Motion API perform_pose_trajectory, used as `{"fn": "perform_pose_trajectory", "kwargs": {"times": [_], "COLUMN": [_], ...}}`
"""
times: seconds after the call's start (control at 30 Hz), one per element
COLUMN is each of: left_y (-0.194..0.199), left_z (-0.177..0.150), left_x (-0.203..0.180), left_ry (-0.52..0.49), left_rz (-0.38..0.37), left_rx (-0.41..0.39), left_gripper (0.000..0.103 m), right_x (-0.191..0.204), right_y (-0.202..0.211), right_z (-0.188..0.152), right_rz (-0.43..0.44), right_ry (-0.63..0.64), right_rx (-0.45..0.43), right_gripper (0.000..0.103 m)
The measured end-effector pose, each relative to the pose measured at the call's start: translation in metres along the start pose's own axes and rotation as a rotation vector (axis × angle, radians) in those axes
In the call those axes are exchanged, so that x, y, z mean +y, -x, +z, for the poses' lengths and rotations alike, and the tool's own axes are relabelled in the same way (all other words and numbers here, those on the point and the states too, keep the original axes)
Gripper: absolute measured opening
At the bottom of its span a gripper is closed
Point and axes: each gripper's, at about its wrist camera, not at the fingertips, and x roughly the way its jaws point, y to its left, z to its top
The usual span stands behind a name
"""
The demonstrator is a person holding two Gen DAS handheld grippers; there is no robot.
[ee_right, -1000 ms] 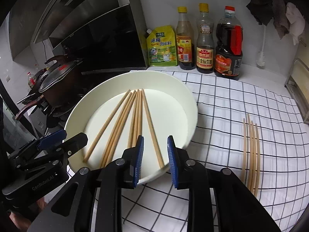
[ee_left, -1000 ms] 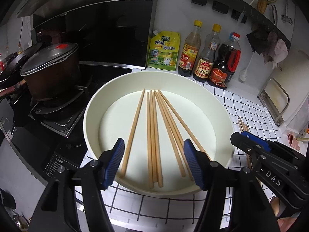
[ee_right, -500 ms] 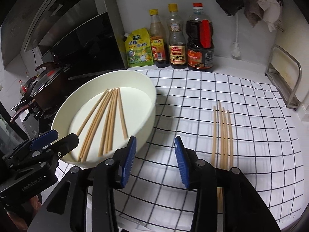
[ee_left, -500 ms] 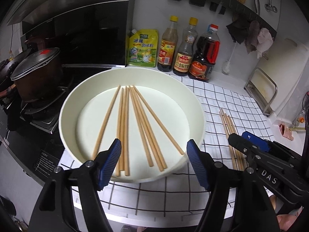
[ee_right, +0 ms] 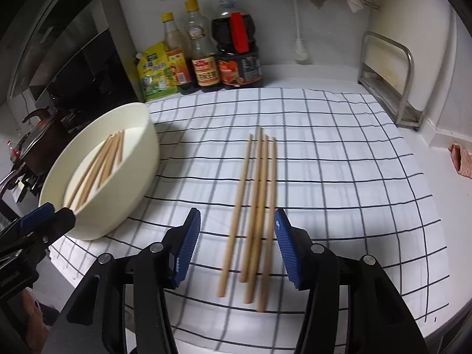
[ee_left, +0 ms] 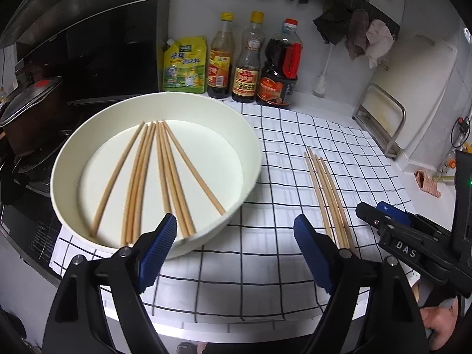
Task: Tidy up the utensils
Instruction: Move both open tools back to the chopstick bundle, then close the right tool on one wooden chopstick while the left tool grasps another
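Left tool (ee_left: pixel 236 236) released, empty, over near rim of white bowl (ee_left: pixel 250 135) holding fanned chopsticks (ee_left: pixel 165 177). Right tool (ee_right: pixel 237 246) released, empty, above loose chopsticks (ee_right: pixel 256 206) on checked cloth (ee_right: pixel 354 177) covering worktop.

— Surface?
— White counter (ee_right: pixel 324 73), mostly covered by a white cloth with a black grid (ee_right: pixel 339 162).
— On the cloth?
— A cream basin (ee_left: pixel 249 135) at its left side, holding chopsticks. Well to the right, a loose group of wooden chopsticks (ee_right: pixel 256 200) lying nearly parallel on the cloth.
— On the bare counter?
— At the back wall, a yellow-green pouch (ee_left: pixel 184 65) and three sauce bottles (ee_left: pixel 247 65) in a row. At the right, a metal rack (ee_right: pixel 392 82).
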Motion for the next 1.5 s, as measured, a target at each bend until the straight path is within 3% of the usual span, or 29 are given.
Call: {"fn": "perform_pose_trajectory", "kwargs": {"times": [0.3,0.8,1.03,1.5], "left_y": [-0.015,-0.045,-0.056,-0.081], "left_z": [-0.003,-0.008,-0.012,-0.013], "left_x": [-0.030,-0.063,-0.067,-0.091], "left_ry": [-0.038,-0.094,-0.092,-0.098], "left_rz": [-0.025,-0.032,-0.023,-0.017], "left_rx": [0.011,0.061,0.084,0.131], "left_gripper": [0.083,0.084,0.084,0.085], "right_x": [-0.025,-0.030,-0.029,-0.065], "right_y": [-0.026,-0.059,-0.063,-0.054], "right_z": [-0.005,-0.010,-0.013,-0.013], "right_rz": [-0.059,-0.115,-0.134,-0.133], "right_ry": [0.006,0.052,0.085,0.004], "right_rx": [0.036,0.098,0.106,0.093], "right_gripper": [0.052,0.052,0.052,0.052]}}
